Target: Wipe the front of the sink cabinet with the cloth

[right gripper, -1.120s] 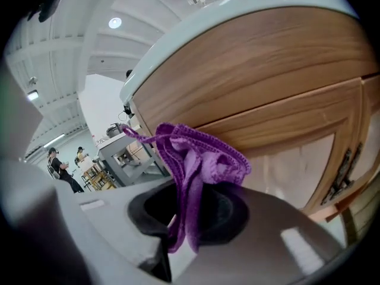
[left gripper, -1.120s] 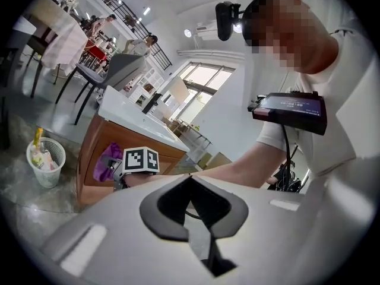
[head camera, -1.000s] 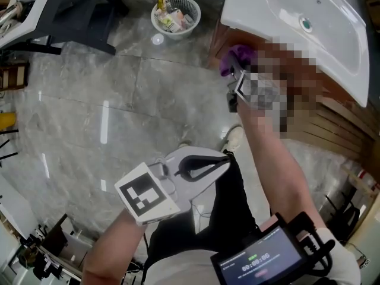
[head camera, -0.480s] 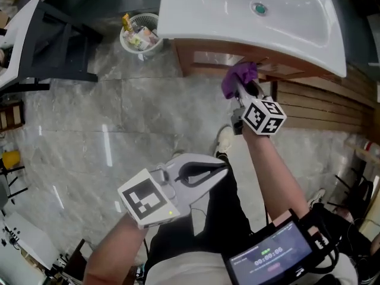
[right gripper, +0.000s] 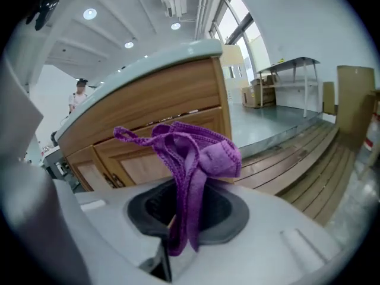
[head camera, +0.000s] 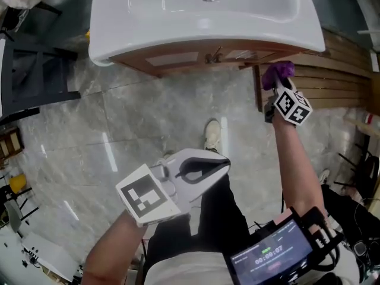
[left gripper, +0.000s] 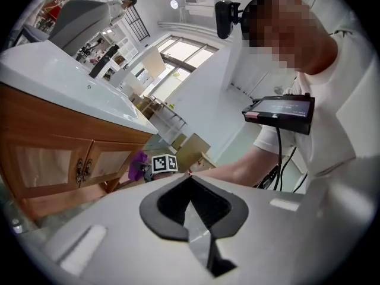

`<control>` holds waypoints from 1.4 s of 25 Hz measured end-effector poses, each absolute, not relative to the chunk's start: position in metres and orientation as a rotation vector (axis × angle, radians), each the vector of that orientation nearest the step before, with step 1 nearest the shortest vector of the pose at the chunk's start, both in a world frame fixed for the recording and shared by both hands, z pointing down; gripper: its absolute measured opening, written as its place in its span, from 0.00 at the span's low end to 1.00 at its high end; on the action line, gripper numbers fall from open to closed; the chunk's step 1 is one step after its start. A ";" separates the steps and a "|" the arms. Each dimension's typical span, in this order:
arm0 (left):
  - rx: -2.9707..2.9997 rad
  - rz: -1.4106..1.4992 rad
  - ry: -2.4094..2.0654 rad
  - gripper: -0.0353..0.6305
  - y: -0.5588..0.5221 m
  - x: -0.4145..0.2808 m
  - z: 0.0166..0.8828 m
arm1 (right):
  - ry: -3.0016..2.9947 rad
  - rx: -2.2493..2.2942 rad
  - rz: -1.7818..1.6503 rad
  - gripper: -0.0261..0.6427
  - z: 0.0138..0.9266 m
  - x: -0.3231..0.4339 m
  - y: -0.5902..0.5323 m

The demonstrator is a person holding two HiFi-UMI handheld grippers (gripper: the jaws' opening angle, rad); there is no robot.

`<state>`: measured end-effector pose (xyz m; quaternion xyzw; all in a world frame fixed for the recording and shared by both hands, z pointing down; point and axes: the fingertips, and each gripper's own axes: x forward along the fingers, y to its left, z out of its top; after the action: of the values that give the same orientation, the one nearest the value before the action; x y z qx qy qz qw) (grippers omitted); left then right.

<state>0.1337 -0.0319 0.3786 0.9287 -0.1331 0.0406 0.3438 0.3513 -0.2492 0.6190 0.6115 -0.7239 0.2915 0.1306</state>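
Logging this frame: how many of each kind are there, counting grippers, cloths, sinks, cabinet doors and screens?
grippers: 2, the left gripper and the right gripper
purple cloth: 1, clamped in the right gripper
sink: 1
cabinet doors: 2
screen on the forearm: 1
total: 7

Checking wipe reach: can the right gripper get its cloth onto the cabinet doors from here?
Probably yes. The right gripper, shut on the purple cloth, sits by the right end of the cabinet front, with nothing visible between them.
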 end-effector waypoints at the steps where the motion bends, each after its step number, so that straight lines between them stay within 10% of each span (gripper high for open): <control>1: 2.409 0.109 -0.345 0.06 -0.035 0.138 0.382 | -2.081 1.784 0.845 0.16 0.626 0.362 -0.255; 35: 2.363 0.037 -0.525 0.06 -0.017 0.070 0.383 | -2.246 1.461 1.008 0.16 0.647 0.147 -0.250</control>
<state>0.0700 -0.0170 0.3832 0.9133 -0.2031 0.0144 0.3527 0.1466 -0.2499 0.6469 0.5053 -0.7769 0.3487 0.1392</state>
